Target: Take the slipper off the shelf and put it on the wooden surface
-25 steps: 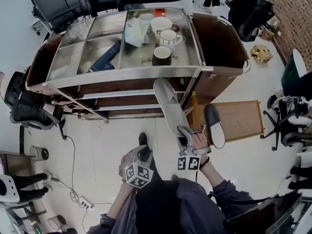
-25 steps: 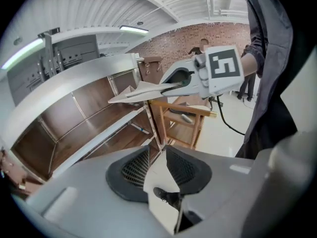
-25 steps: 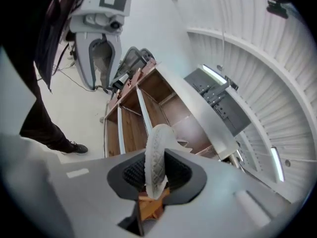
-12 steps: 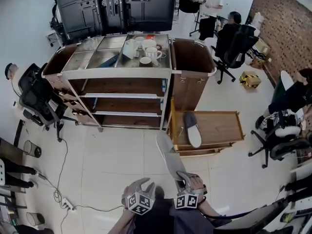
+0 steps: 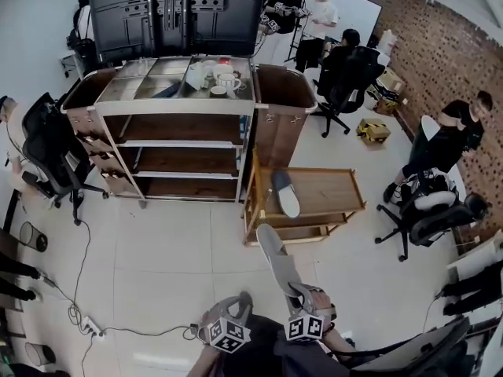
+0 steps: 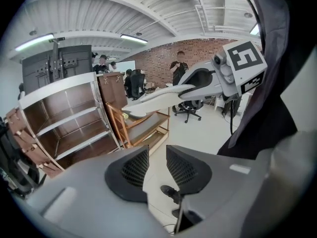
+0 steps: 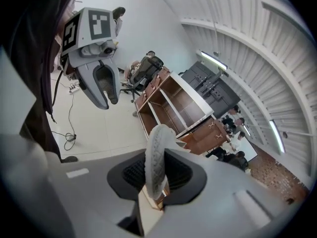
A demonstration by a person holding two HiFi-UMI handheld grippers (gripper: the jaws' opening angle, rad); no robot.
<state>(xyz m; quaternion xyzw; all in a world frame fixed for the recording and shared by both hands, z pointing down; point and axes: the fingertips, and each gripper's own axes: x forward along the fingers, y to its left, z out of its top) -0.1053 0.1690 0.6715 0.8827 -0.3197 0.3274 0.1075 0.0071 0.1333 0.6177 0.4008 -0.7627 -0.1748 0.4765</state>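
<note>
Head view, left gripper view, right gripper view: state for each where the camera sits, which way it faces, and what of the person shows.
Head view: on the person's head, looking steeply down at the shelf and the wooden surface; left tongs, right tongs and dark clothing show.
Left gripper view: on the left tongs, jaws apart and empty, facing the shelf and the wooden surface; clothing at right.
Right gripper view: on the right tongs, clamped on the grey slipper, facing the shelf; clothing at left.
Shared: each gripper view shows the other tongs.

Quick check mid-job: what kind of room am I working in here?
Probably an open office or lab workspace: a swivel chair, a whiteboard, a brick wall and a black screen rack.
</note>
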